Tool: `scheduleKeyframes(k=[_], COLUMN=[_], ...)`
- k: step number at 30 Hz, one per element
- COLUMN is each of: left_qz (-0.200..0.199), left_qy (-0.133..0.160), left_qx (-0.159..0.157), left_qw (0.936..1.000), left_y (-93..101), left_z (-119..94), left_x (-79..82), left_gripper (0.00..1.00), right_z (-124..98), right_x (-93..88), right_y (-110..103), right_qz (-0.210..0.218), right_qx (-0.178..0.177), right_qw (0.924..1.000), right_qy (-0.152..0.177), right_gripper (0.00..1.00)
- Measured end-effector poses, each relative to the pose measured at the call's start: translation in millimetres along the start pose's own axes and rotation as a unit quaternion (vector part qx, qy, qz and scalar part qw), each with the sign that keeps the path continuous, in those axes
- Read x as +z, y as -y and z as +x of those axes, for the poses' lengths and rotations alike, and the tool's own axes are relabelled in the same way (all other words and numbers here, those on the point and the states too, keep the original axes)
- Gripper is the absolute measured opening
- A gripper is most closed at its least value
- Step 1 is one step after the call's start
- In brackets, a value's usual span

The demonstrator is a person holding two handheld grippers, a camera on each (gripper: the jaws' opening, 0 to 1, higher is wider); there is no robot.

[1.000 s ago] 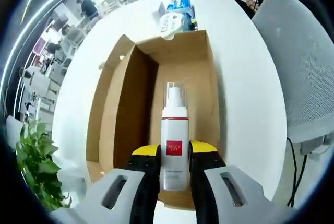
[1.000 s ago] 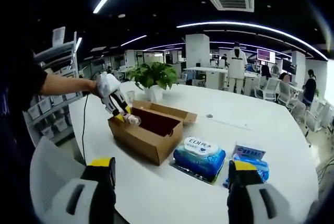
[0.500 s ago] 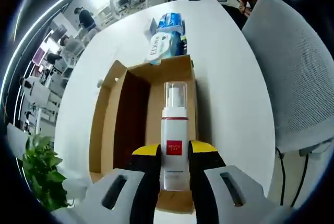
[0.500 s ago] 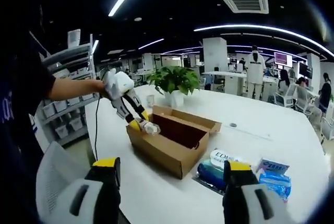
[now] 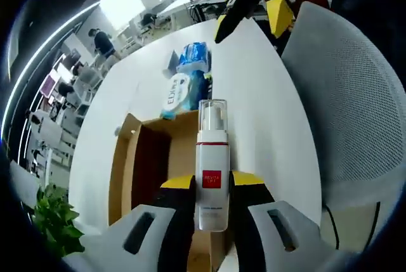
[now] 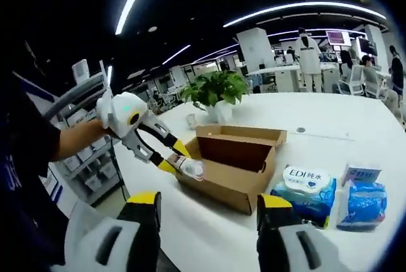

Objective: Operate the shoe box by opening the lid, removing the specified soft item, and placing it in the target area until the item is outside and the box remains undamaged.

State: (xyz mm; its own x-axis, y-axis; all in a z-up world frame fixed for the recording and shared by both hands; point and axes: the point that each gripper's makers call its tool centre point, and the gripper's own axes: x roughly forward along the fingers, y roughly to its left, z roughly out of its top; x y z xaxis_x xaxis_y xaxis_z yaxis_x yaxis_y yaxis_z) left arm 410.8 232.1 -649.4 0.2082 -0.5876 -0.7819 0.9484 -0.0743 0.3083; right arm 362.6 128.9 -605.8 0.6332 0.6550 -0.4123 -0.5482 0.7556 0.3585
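Lifted since the earlier frame: bottle (image 5: 212, 170), now raised clear of the box interior, with the carton sitting lower and smaller beneath it in the left gripper view.

Item 1, left gripper (image 5: 212, 203): yellow-tipped jaws pinch the white pump bottle at its lower body, red label facing the camera, clear cap pointing away. In the right gripper view the same gripper (image 6: 179, 164) hangs at the near end of the box, bottle (image 6: 191, 168) in its tips, a person's forearm behind it.

Item 2, right gripper (image 6: 209, 205): jaws spread wide, holding nothing, hovering over the table edge, well apart from the box.

Item 3, shoe box (image 5: 149, 164): brown cardboard, open at the top, standing on the white table (image 5: 266, 113); no damage visible.

Item 4, wipes pack (image 6: 303, 183): blue and white, just beside the box's far side. A second blue packet (image 6: 361, 194) lies next to it.

Item 5, potted plant (image 6: 217, 91): farther back on the table.

Status: box open and item out, as judged. Remaining: carry the bottle to the target area and set it down. Target area not identifiable.
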Motion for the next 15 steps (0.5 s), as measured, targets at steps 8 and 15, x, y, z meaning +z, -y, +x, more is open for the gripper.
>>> scheduleKeyframes(k=[8,15], left_qz=[0.028,0.03], left_qy=[0.04,0.09], left_qx=[0.02,0.034], left_qw=[0.9986,0.9949], left_y=[9.9,19.2], left_z=[3,3], left_x=[28.3,55.1], left_gripper=[0.19,0.19], right_z=[8,11], right_x=[-3.5,-4.3], right_y=[-6,-11], right_qz=[0.036,0.078], right_qx=[0.014,0.029], right_qw=[0.9992,0.9965], right_qy=[-0.003,0.005], right_gripper=[0.48,0.42])
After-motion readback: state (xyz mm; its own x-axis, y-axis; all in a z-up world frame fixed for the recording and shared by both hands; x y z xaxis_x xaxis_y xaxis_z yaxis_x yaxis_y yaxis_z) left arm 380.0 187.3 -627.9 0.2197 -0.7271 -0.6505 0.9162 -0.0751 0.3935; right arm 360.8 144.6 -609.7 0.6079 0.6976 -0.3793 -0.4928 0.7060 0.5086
